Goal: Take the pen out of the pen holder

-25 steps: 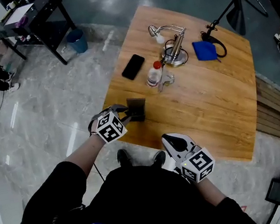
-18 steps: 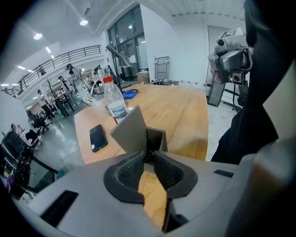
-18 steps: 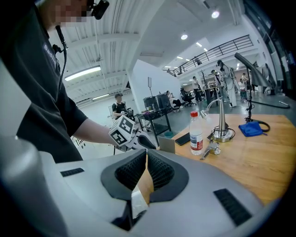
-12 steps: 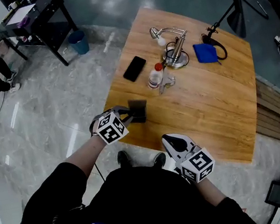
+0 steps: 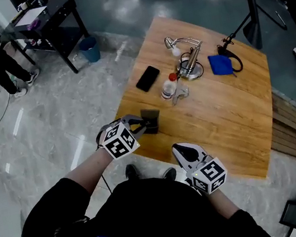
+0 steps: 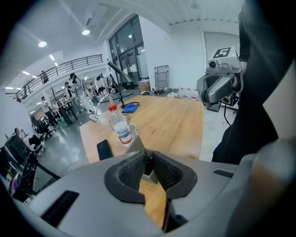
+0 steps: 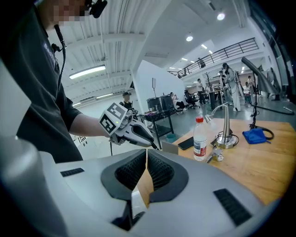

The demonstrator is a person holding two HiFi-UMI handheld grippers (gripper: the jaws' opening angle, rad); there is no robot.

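Left gripper [image 6: 148, 155]: jaws closing, ribbed pads pinching the slim dark pen [image 6: 148, 165] that stands between them. The pen's lower end is at the mouth of the small grey box-shaped pen holder [image 5: 151, 119], directly under my pads; I cannot tell whether it has cleared the rim

Right gripper [image 7: 146, 155]: jaws pressed together, nothing in them, well apart from the holder on its right

The holder stands at the near edge of the light wooden table [image 5: 234, 122]. Beyond the holder: flat black phone [image 5: 148, 78], clear plastic bottle with red cap [image 5: 169, 86]

Step in hand, as I judge it: the draw. Next: keep the pinch firm and lift straight along the holder's axis, so the box neither tips nor drags
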